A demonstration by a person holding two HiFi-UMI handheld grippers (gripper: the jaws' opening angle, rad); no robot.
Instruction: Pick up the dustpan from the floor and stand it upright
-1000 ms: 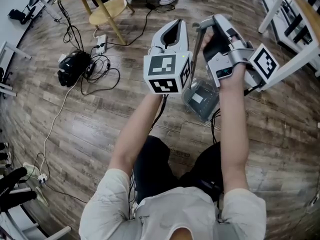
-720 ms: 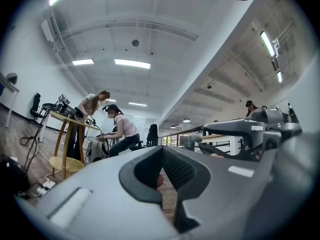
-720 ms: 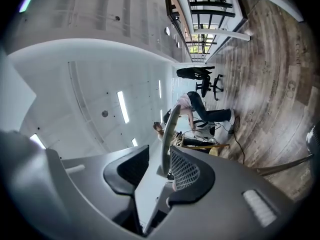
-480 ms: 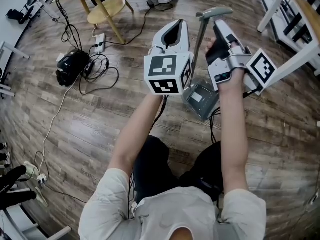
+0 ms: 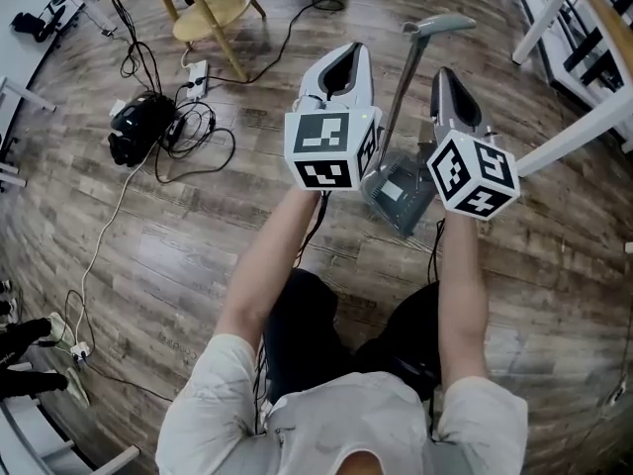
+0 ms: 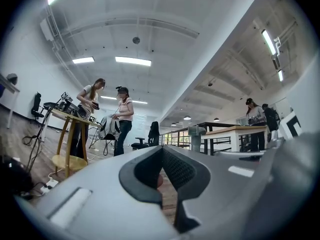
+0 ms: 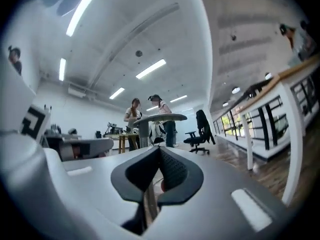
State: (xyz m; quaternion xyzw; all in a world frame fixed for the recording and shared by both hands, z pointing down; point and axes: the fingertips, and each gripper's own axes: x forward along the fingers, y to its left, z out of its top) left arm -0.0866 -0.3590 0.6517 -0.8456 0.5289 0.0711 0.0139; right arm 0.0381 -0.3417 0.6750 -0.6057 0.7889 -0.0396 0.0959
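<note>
The wood-plank floor [image 5: 198, 265] carries most of its clutter at the upper left. There is a round-seated wooden stool [image 5: 211, 15], with a white power strip [image 5: 198, 80] just past its leg. Next to that, a tangle of black cables [image 5: 193, 137] lies beside a black device [image 5: 136, 130] (too dark to name more closely). A thin white cord [image 5: 104, 250] trails from there toward the lower left. At the right edge a white table leg [image 5: 579, 132] slants across the boards, close to the right gripper's marker cube. In the gripper views two people [image 6: 107, 116] stand far off by a wooden stand, with a black office chair [image 7: 202, 129] further along.

The long-handled dustpan [image 5: 401, 191] stands upright on the floor between the two grippers. Its grey handle [image 5: 406, 87] rises up the gap between them, and their marker cubes cover the pan's side edges in the head view.

The left gripper [image 5: 341, 55] sits to the left of the handle. Its fingers [image 6: 177, 170] are pressed together with nothing between them. The right gripper [image 5: 450, 79] sits to the right of the handle, its fingers [image 7: 172, 168] also closed tight and empty. In its own view the dustpan's handle stands ahead and slightly left of the jaw line, clear of the pads.
</note>
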